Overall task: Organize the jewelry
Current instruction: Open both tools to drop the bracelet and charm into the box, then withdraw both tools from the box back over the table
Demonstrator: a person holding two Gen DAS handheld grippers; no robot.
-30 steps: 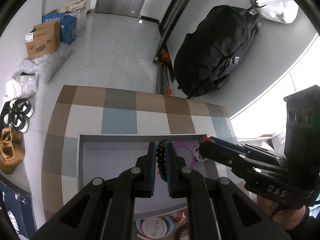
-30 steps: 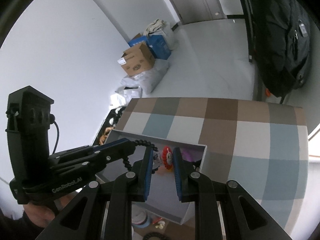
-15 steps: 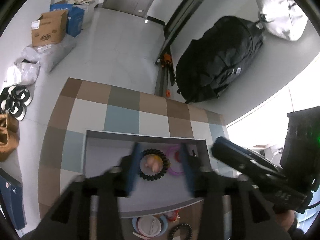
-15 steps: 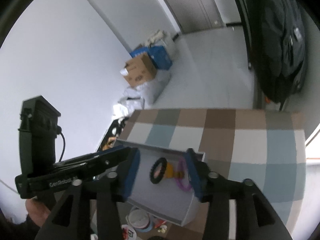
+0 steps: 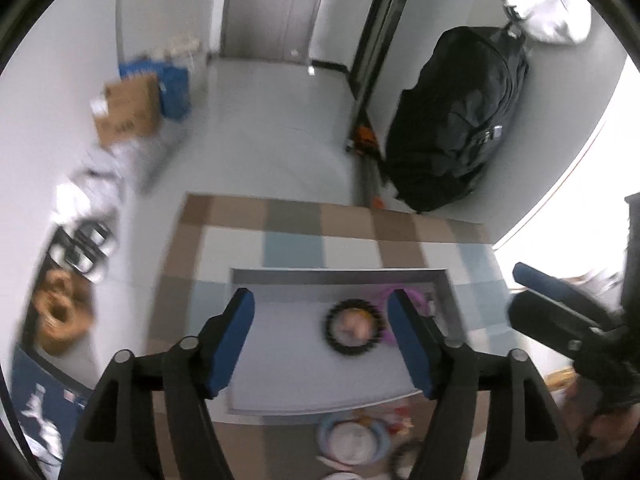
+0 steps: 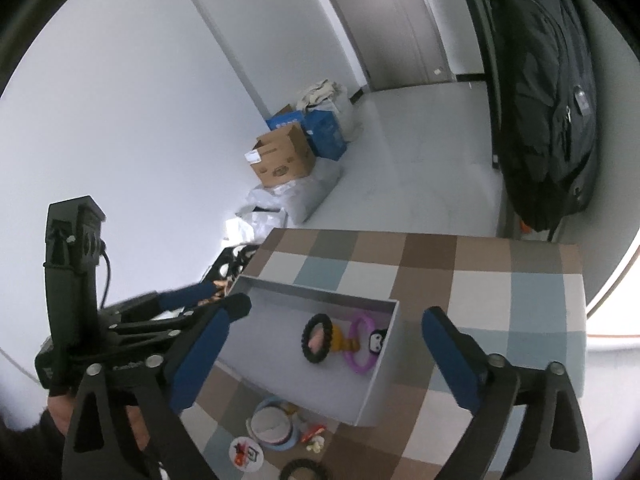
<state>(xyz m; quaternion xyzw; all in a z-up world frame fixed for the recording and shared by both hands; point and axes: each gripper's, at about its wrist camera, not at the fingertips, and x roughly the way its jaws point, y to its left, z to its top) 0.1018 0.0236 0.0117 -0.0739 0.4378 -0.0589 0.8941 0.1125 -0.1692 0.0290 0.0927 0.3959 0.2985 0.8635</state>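
Both grippers hang above a shallow grey tray that sits on a checked cloth of brown, blue and white squares; the left gripper has its blue-padded fingers spread wide with nothing between them, and the right gripper is likewise wide open and holds nothing; each shows at the edge of the other's view, left in the right wrist view and right in the left wrist view

Inside the tray, towards its right end, lies a black beaded bracelet flat on the floor of the tray, with something pinkish seen through its ring; just right of it lies a purple ring, with a yellowish piece between the two and a small black and white charm at the purple ring's far right; the left wrist view is blurred

On the cloth near the tray's near wall sit a small round blue-rimmed dish, a few small trinkets and another black bracelet
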